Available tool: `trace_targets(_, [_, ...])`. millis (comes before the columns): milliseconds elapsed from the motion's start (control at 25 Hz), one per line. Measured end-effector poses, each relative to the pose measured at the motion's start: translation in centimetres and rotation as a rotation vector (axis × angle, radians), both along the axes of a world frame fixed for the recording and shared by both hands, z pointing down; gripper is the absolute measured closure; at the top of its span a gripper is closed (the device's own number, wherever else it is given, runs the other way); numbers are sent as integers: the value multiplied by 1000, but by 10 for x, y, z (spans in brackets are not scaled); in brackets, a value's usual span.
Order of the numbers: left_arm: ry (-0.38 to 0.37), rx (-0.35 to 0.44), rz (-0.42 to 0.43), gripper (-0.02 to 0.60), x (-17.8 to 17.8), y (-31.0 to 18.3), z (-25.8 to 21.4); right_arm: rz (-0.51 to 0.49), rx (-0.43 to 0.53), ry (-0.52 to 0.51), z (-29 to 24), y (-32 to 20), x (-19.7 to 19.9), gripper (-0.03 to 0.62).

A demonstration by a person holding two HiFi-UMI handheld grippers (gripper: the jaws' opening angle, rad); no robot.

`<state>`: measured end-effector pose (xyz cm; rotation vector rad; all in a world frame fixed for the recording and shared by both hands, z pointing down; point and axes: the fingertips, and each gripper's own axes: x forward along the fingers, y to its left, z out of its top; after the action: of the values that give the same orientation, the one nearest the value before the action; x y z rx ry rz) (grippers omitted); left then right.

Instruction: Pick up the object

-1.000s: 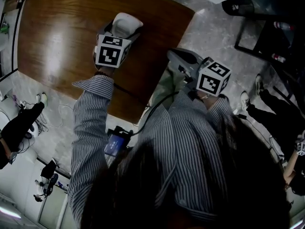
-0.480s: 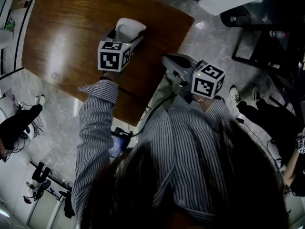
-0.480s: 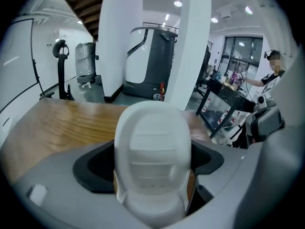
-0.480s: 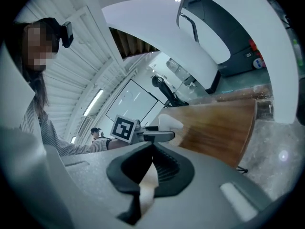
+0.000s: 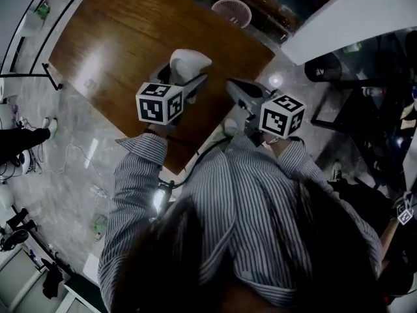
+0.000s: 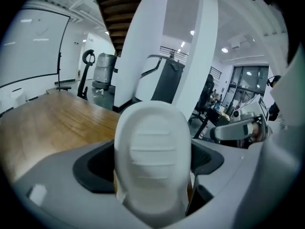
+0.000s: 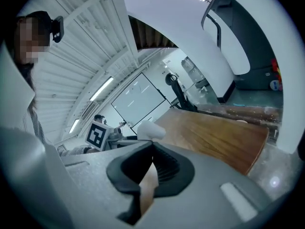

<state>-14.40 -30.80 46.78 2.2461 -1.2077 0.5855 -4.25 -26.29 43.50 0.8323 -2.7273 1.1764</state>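
White object (image 6: 152,156) stood pinched in my left gripper (image 5: 189,83), long axis along the jaws, above the wooden surface (image 5: 111,51); my right gripper (image 5: 236,90), pressed together and empty, hung beside it.

Bare wood of the table (image 5: 111,51) lies open at upper left of the frame; left tongs (image 5: 184,83) holding a white object (image 5: 190,62) crowd its lower right.

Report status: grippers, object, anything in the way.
Left gripper shut on white object, over the table. Right gripper shut, empty. No obstruction seen.
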Motion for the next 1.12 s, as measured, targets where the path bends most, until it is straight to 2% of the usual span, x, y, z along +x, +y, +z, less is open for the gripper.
trace_targets(120, [89, 46, -83, 124, -7, 21, -19, -45, 34, 5, -11, 8, -9, 592])
trace_targets(360, [382, 168, -245, 124, -19, 59, -59, -126, 91, -31, -36, 26, -36, 592])
trace_targets(520, [457, 254, -325, 124, -27, 78, -71, -127, 127, -46, -47, 30, -41, 592])
trace_targets(680, [570, 271, -400, 124, -34, 97, -72, -138, 139, -30, -49, 36, -46, 592])
trace_targets(800, [616, 265, -432, 124, -37, 104, -68, -159, 141, -12, -46, 41, -50, 592])
trace_targets(1120, [652, 281, -502, 124, -49, 111, -64, -195, 141, -5, -42, 43, -56, 592])
